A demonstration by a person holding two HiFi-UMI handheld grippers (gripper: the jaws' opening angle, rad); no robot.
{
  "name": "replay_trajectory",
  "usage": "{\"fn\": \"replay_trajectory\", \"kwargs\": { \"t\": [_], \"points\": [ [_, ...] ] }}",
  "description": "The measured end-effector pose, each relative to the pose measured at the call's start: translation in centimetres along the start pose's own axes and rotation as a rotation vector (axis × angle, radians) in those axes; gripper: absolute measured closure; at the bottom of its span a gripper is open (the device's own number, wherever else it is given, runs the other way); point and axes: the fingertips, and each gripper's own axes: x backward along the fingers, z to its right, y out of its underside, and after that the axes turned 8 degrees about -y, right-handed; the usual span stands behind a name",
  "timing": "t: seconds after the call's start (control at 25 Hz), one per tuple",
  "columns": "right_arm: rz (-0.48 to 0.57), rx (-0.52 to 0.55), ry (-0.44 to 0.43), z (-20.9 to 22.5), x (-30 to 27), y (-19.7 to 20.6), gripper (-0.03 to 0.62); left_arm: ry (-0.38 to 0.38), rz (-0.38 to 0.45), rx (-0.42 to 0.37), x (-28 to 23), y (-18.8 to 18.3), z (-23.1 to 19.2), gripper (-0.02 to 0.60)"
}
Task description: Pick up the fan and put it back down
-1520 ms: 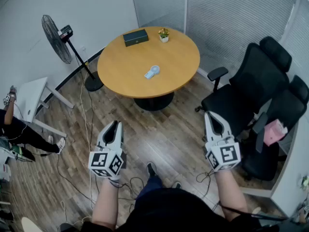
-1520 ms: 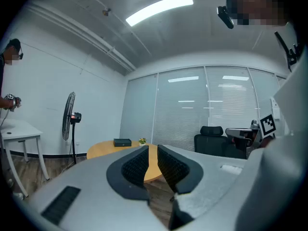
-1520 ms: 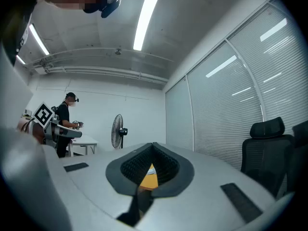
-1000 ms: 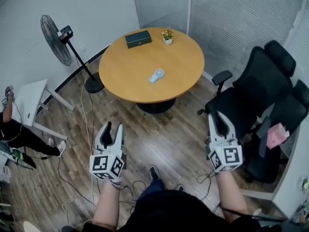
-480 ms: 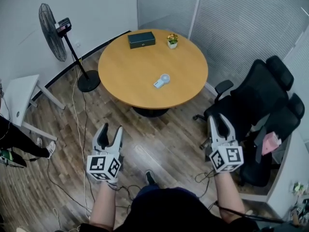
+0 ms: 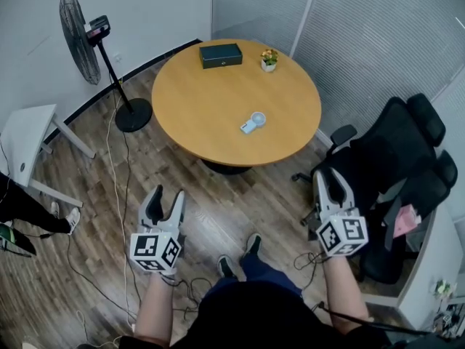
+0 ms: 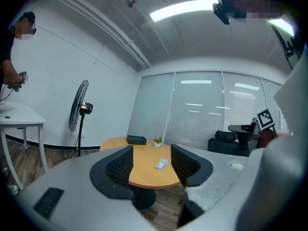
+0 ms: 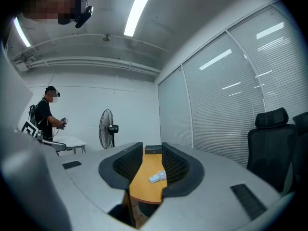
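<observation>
A small white and pale-blue hand fan [image 6: 253,122] lies flat on the round wooden table [image 6: 211,100], right of its middle. It shows far ahead between the jaws in the left gripper view [image 7: 162,164] and the right gripper view [image 8: 157,177]. My left gripper [image 6: 165,198] and right gripper [image 6: 330,184] hang over the wood floor, well short of the table. Both are open and hold nothing, and their jaws have just been opening. A tall black pedestal fan [image 6: 80,38] stands by the wall at the left.
A dark box [image 6: 221,54] and a small potted plant [image 6: 269,58] sit at the table's far side. Black office chairs [image 6: 392,158] stand close on my right. A white side table [image 6: 29,144] and another person [image 8: 48,119] are at the left. Cables [image 6: 123,195] trail across the floor.
Both grippers' jaws have spread wider. I have stepped forward, and the table and small fan have shifted right in the head view. My shoes now show below.
</observation>
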Motion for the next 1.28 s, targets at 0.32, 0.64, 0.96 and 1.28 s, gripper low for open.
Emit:
{"fn": "replay_trajectory", "kwargs": {
  "t": [0.32,0.64,0.96,1.28],
  "points": [
    [0.021,-0.035,-0.049,0.1,-5.1,0.6,0.467,-0.031,-0.007,-0.029,-2.3,-0.6,-1.3,0.347],
    [0.044,-0.071,-0.061,5.0,-10.1,1.0,0.465,-0.014,-0.041,-0.072,-9.1,-1.1,1.1,0.347],
    [0.045,-0.12,-0.041,13.7,-15.4,1.3,0.471,0.006,-0.095,-0.09,-19.3,-1.3,5.5,0.347],
    [0.029,-0.155,-0.085,18.4,-20.0,2.6,0.476,0.044,-0.136,-0.115,-26.0,-0.6,10.2,0.347]
  ]
}}
